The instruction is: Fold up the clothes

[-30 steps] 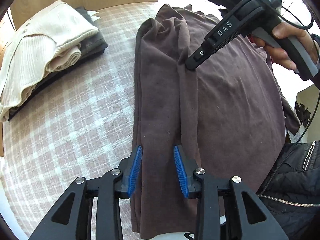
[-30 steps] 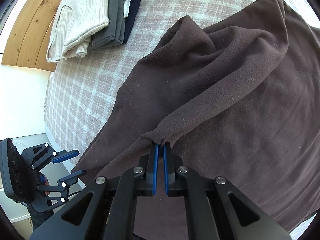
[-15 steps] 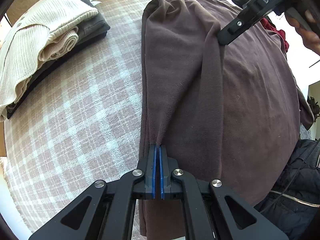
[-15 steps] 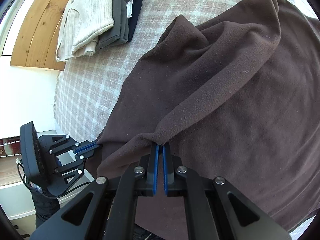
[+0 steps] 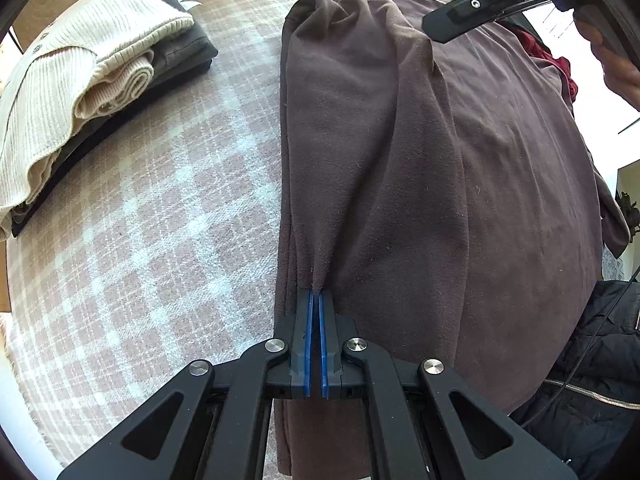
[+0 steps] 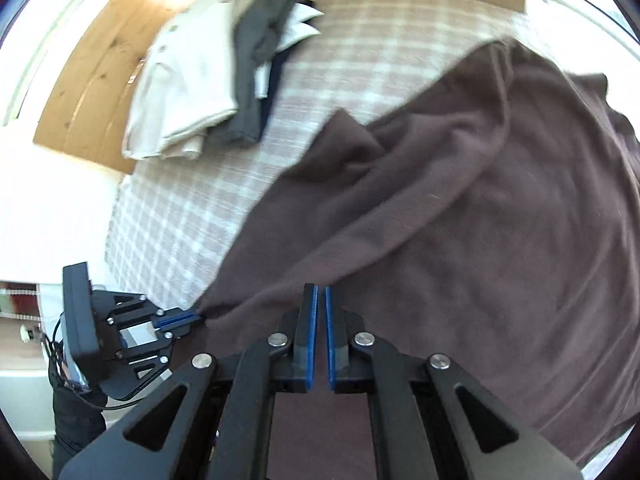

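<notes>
The left gripper pinches the brown garment's edge; the right gripper seems to grip its far fold.

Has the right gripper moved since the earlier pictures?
Yes. The right gripper, judged against the folded pile in the left wrist view, has risen up and rightward toward the frame corner, lifting the brown garment.

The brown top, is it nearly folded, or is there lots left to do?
Some is done: a pile of folded clothes sits at the far side of the checked cloth. The brown top is in hand, still spread and rumpled, with the left gripper and the right gripper each pinching a ridge of it. Its folds look yet to be made.
</notes>
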